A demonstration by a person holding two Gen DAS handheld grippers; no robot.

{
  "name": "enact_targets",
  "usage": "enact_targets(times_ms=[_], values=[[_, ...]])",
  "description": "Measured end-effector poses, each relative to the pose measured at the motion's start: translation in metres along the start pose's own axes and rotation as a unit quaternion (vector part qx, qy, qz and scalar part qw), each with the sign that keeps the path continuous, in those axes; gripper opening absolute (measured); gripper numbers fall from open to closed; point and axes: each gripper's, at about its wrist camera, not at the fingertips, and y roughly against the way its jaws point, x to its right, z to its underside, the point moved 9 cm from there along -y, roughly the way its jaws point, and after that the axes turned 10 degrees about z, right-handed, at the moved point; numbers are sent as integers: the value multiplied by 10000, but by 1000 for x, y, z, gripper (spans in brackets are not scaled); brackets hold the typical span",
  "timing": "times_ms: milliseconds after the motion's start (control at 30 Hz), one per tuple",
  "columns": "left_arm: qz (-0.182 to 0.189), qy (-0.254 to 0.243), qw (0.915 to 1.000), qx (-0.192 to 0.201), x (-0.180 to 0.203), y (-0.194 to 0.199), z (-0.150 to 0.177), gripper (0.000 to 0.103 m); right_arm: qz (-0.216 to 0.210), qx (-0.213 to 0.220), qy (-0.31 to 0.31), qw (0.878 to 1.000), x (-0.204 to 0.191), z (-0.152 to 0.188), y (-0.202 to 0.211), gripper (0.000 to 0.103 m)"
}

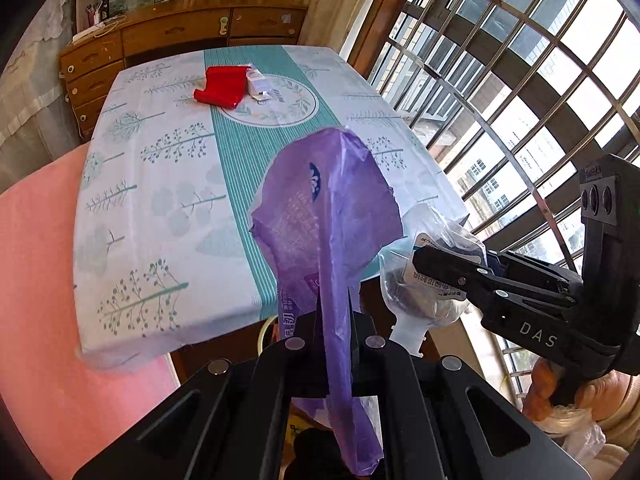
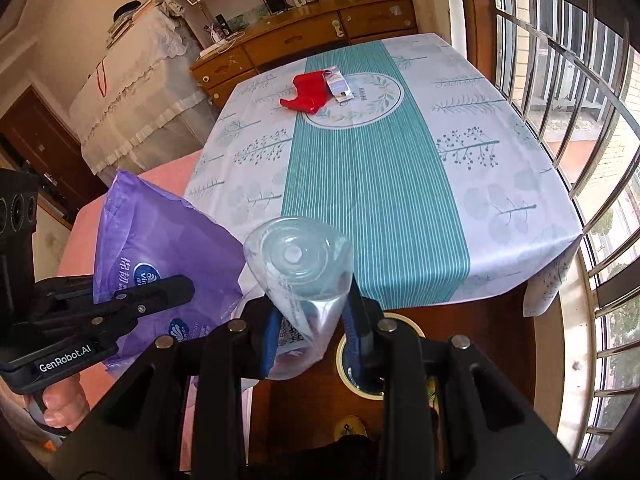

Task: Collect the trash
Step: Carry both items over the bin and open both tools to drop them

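— What do I have in the claws?
— My left gripper (image 1: pixel 334 344) is clamped tight on the purple tissue wrapper (image 1: pixel 320 216); my right gripper (image 2: pixel 312 336) pinches a clear plastic bottle (image 2: pixel 300 264).
— And farther off?
— A red wrapper (image 2: pixel 308 92) and a white packet (image 2: pixel 338 84) lie on the tablecloth (image 2: pixel 500 184).

The left gripper (image 1: pixel 334 320) is holding a plastic wrapper (image 1: pixel 324 216) just left of the right gripper (image 2: pixel 310 328), which is holding a bottle (image 2: pixel 300 276); both are hanging before the near edge of the table (image 2: pixel 520 240). A folded wrapper (image 2: pixel 306 94) and a small packet (image 2: pixel 339 86) are lying touching at the table's far middle, with a dresser (image 2: pixel 304 36) standing behind the table and a bin (image 2: pixel 362 372) sitting on the floor below the bottle.
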Motion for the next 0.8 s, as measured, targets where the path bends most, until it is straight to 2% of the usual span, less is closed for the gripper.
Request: enact_targets(times_ms=[200,367,567,800], values=[[-75,154,9997,-170,8,-24,30,2,135,-336,208,9991,10,32,-10,24],[-183,339,9987,-340,8,-64,57,2,215,-739,291,9966,36,63,-45,24],[-309,678,9958,-539,-7,-137,104,2,355,-1235,363,9910,73,120,-113,24],[-487,935,9917,-740,-46,-246,162,2,563,-1688,291,9836,116,191,-218,24]])
